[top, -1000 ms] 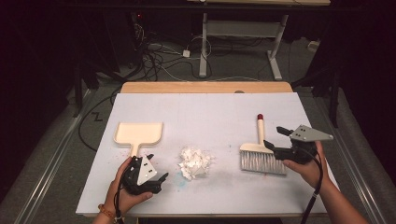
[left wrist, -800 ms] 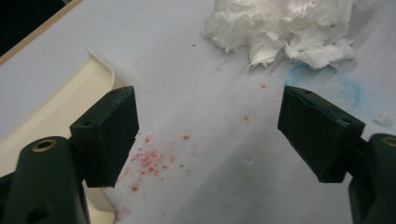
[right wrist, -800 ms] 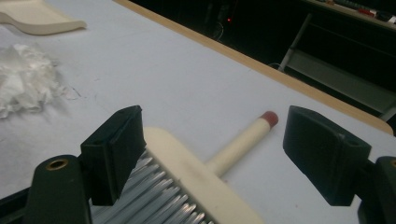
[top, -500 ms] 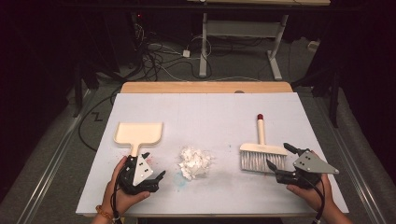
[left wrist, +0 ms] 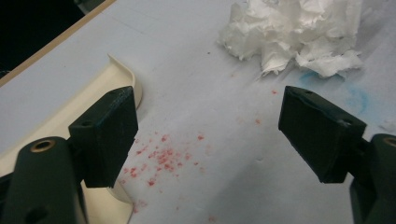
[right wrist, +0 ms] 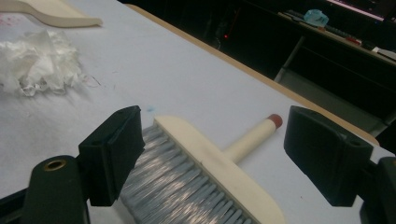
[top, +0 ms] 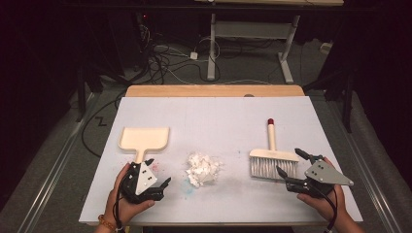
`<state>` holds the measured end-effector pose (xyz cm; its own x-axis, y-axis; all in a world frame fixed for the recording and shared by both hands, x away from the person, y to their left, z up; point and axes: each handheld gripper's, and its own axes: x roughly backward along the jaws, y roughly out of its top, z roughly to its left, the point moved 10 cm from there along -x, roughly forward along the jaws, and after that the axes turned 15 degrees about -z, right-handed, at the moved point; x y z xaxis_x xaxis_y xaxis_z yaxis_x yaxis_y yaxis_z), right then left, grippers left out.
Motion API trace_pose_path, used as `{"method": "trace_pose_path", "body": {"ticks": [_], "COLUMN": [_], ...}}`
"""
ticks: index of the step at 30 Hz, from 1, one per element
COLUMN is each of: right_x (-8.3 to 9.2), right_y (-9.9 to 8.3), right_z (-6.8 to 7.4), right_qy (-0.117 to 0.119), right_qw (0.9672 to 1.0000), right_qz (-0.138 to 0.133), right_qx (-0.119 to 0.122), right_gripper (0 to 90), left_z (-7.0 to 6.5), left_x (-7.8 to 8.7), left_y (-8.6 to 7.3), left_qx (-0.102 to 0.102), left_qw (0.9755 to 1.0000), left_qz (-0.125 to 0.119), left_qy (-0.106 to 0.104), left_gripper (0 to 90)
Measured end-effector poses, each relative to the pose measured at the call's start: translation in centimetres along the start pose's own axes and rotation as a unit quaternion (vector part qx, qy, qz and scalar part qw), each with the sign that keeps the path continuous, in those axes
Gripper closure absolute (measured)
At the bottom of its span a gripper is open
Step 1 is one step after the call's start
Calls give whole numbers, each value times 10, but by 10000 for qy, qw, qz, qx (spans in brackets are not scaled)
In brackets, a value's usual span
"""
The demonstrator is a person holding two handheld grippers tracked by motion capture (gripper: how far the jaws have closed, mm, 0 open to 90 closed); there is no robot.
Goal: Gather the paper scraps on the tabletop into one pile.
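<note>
Brush (top: pixel 272 156) flat on white board (top: pixel 228 116), right side; long axis runs away from person, red-tipped handle far, bristles near; right gripper (top: pixel 292 167) just beside bristle end, nearer hand for it; jaws have just been opening, now wide, straddling brush head in right gripper view, pads not pressing, nothing held. Left gripper (top: pixel 160 179) jaws apart, empty, at handle of dustpan (top: pixel 144 139); crumpled paper (top: pixel 203 168) between tools.
</note>
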<state>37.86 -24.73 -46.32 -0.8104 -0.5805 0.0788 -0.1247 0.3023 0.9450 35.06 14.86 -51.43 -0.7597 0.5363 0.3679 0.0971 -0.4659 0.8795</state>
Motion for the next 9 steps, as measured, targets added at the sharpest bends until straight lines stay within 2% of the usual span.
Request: {"method": "trace_pose_path", "body": {"ticks": [9], "right_x": [1], "right_y": [0], "right_z": [-1], "right_qy": [-23], "right_qw": [10000], "right_qz": [-3], "right_qx": [26], "right_gripper": [204], "left_z": [1], "left_x": [-1], "left_y": [1], "left_qx": [0], "left_qw": [10000], "left_qz": [-3], "left_qy": [22], "left_gripper": [193]}}
